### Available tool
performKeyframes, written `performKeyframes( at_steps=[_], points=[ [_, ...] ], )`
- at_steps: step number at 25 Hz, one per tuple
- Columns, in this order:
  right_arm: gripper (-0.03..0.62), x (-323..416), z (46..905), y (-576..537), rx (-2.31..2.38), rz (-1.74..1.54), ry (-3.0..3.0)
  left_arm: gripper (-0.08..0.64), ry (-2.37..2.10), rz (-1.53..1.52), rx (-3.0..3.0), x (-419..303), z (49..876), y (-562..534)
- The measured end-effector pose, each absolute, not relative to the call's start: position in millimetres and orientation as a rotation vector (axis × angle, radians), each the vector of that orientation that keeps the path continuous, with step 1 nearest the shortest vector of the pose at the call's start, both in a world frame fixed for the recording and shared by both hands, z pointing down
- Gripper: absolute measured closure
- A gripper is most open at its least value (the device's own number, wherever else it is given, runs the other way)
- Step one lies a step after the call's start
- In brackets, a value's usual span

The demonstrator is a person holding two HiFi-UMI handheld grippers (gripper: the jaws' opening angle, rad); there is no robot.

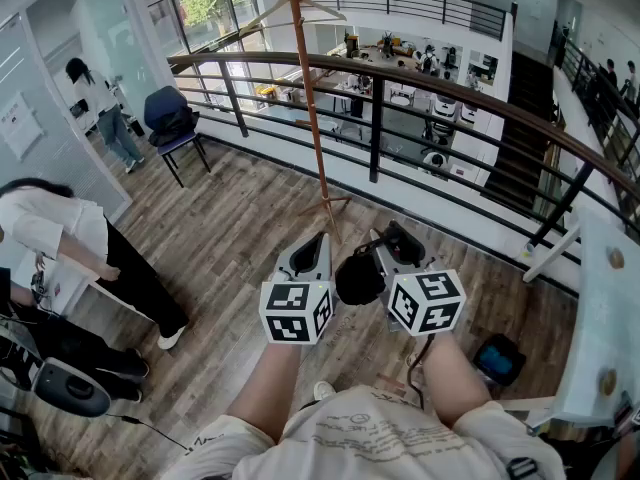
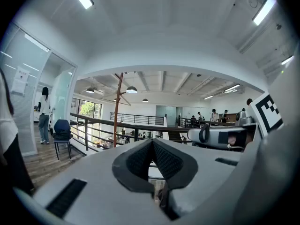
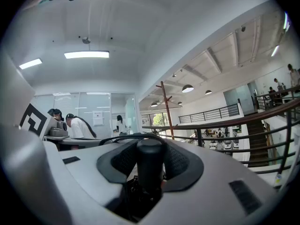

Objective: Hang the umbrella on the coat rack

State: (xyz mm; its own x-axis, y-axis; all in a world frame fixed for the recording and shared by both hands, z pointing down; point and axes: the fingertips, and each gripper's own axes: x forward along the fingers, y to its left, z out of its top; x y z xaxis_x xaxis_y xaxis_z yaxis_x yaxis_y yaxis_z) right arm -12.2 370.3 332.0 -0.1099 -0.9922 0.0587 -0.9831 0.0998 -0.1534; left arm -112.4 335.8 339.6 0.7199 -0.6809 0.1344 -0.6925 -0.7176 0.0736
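1. The wooden floor (image 1: 250, 218) fills the middle of the head view, and a dark curved railing (image 1: 470, 93) crosses the upper half of it.
2. The coat rack (image 1: 312, 118) is a thin brown pole that rises from the floor at centre frame, just this side of the railing. Its arms spread near the top edge. It stands apart from both tools.
3. A person (image 1: 60, 238) in a white top bends over at the left edge. A blue chair (image 1: 172, 118) stands at upper left.
4. The right tool (image 1: 392, 238), at lower centre, is clenched on the umbrella (image 1: 359, 279). In the right gripper view the black shaft (image 3: 150, 165) stands upright between the dark pads, which sit wide around it, and the rack (image 3: 166, 109) shows beyond.
5. The left tool (image 1: 318, 243), just left of the right one, is empty. In the left gripper view its pads (image 2: 152, 144) meet at the tip with nothing between them.
6. The folded black umbrella lies between the two marker cubes.
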Motion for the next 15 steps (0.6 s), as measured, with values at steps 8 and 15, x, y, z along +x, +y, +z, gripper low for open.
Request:
performKeyframes(
  at_steps=[8,15],
  points=[
    [0.437,-39,339,326,-2.079,-0.227,2.262,0.556,-1.085,0.157,2.825,-134,346,293],
    [0.437,-61,338,291,-2.163,-0.202,2.202,0.557,-1.020,0.147,2.829,-165,351,253]
  ],
)
